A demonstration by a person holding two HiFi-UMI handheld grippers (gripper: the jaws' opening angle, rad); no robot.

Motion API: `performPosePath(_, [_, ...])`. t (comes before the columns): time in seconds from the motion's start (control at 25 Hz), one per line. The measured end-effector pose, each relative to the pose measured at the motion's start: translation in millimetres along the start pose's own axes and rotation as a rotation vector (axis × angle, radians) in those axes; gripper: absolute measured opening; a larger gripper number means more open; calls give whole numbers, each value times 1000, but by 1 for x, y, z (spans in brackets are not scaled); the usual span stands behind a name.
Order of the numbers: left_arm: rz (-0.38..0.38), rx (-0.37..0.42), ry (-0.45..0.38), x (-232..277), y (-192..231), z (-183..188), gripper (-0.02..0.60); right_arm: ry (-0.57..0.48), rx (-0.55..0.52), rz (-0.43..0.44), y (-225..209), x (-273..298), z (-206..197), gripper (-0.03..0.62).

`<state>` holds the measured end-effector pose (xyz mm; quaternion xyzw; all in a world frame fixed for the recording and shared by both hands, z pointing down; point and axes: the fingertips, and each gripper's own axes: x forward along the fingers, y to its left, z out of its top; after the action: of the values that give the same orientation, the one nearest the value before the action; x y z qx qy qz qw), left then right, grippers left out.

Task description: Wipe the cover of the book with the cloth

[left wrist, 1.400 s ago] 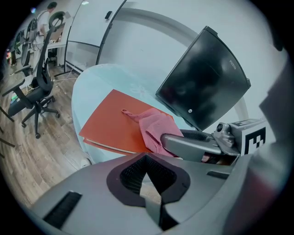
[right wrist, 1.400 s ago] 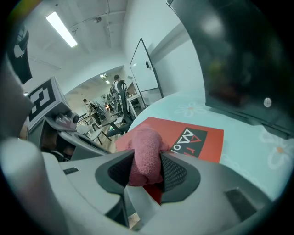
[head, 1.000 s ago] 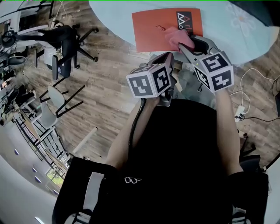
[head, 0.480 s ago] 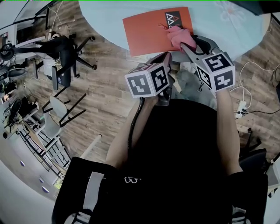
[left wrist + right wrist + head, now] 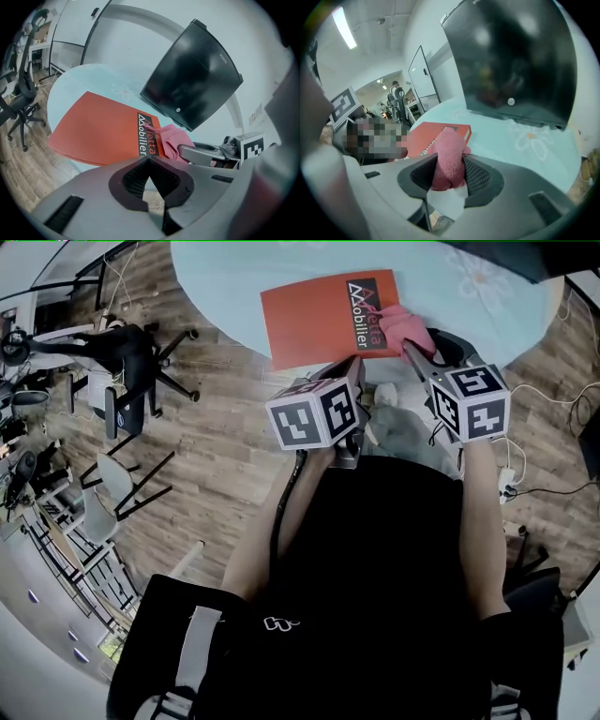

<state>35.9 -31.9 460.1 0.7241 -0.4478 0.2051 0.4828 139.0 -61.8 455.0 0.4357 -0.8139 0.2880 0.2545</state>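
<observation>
An orange book (image 5: 314, 320) with a black title patch lies flat near the front edge of the pale turquoise table (image 5: 478, 296). My right gripper (image 5: 412, 341) is shut on a pink cloth (image 5: 403, 329), which rests on the cover at the book's right edge, beside the title patch. In the right gripper view the cloth (image 5: 449, 157) fills the jaws, with the book (image 5: 429, 136) behind it. My left gripper (image 5: 354, 362) hovers at the table's edge just short of the book, shut with nothing in it. The left gripper view shows the book (image 5: 98, 129), the cloth (image 5: 172, 140) and the right gripper (image 5: 206, 153).
A large dark monitor (image 5: 192, 79) stands on the table behind the book, also in the right gripper view as the monitor (image 5: 511, 61). Office chairs (image 5: 131, 343) stand on the wooden floor at left. Cables and a power strip (image 5: 511, 482) lie on the floor at right.
The right gripper has slid the pink cloth over the cover toward the book's right edge, so the black title patch now shows. The left gripper has barely moved.
</observation>
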Motion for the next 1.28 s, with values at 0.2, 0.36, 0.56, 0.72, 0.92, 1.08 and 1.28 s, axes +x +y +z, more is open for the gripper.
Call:
performPosePath(0.2, [31, 88, -87, -9, -6, 25, 11, -178, 16, 13, -1, -19, 43, 164])
performPosePath(0.36, [54, 159, -204, -23, -15, 60, 11, -300, -11, 81, 14, -26, 78, 164])
performPosePath(0.56, [56, 228, -320, -45, -29, 93, 11, -346, -103, 76, 27, -35, 100, 164])
performPosePath(0.72, [60, 259, -433, -60, -34, 134, 11, -408, -185, 107, 37, -35, 138, 164])
performPosePath(0.92, [49, 273, -516, -84, -50, 157, 11, -473, -219, 105, 47, -52, 165, 163])
performPosePath(1.08, [29, 308, -611, -102, -66, 185, 11, -509, -294, 43, 46, -62, 188, 163])
performPosePath(1.28, [-7, 379, -714, -123, -99, 221, 11, -569, -350, -30, 34, -82, 228, 163])
